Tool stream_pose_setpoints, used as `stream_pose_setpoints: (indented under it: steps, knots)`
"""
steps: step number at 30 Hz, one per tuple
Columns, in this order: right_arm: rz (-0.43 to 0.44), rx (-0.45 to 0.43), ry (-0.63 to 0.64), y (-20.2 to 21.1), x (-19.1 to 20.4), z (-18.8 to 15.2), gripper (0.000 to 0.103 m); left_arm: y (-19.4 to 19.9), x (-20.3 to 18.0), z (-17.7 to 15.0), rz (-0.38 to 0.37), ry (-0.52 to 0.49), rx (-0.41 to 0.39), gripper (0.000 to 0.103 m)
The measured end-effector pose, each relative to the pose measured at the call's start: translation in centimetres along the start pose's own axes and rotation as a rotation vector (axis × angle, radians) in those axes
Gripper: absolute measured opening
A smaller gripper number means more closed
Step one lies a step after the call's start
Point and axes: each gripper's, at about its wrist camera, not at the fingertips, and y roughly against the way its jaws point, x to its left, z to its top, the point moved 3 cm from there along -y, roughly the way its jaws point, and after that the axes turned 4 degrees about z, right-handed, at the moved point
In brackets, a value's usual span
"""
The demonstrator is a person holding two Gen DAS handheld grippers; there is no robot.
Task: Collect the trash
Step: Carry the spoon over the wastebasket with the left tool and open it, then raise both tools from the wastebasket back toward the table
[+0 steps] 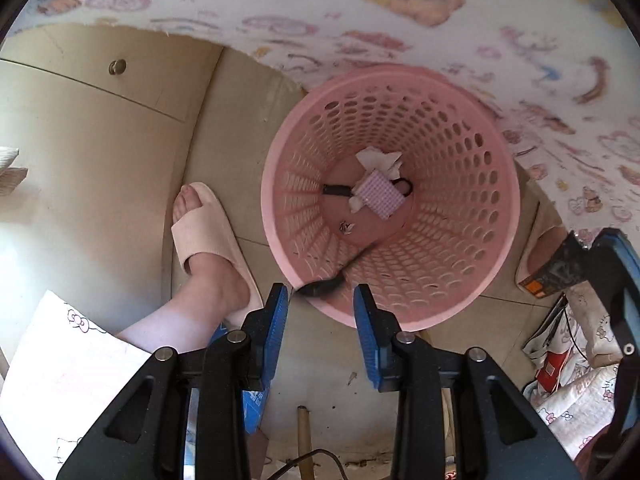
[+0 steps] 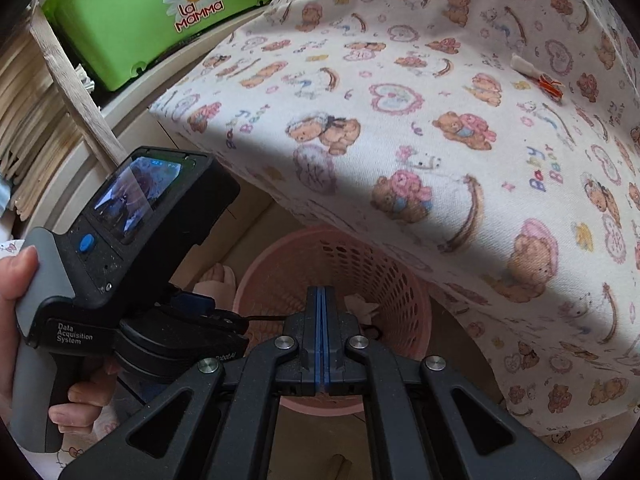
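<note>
A pink perforated basket [image 1: 460,208] stands on the floor, and I look straight down into it. At its bottom lie crumpled white tissue [image 1: 380,160], a pink checked piece [image 1: 382,194] and a black strip [image 1: 336,190]. My left gripper [image 1: 321,294] hangs over the near rim. Its jaws are partly closed on a dark oval thing [image 1: 320,288] with a thin tail. My right gripper [image 2: 323,294] is shut with nothing in it and points down at the basket [image 2: 400,280]. White tissue [image 2: 523,63] and an orange wrapper [image 2: 550,84] lie on the cloth.
A bear-print tablecloth [image 2: 440,140] hangs over the basket's far side. A foot in a pink slipper [image 1: 208,232] stands left of the basket, beside a beige cabinet [image 1: 100,128]. Printed bags [image 1: 572,364] pile up at the right. A green box [image 2: 132,16] sits at the back.
</note>
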Motion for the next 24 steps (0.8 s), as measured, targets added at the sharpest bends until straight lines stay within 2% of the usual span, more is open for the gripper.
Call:
stream_pose_setpoints:
  steps: [4,8,9,15,22,24]
  knots:
    - [-0.01,0.026,0.021,-1.1,0.3,-0.4,0.001,-0.2,0.2,0.0,-0.025,-0.002,0.005,0.035]
    - [-0.015,0.044,0.029,-1.7,0.2,-0.7,0.001,0.1,0.3,-0.1,-0.026,0.009,-0.008,0.064]
    - [-0.02,0.046,0.029,-1.8,0.3,-0.6,0.001,0.2,0.4,-0.1,-0.024,0.013,-0.014,0.066]
    - [0.0,0.048,-0.009,-2.0,0.1,-0.5,0.002,0.6,1.0,0.1,-0.028,0.035,-0.024,0.069]
    - [0.001,0.06,-0.033,-1.4,-0.5,-0.5,0.026,2.3,1.1,-0.2,-0.041,0.037,-0.07,0.07]
    - [0.002,0.055,-0.039,-0.9,-0.6,-0.4,0.028,2.9,1.3,-0.3,-0.072,0.043,-0.077,0.07]
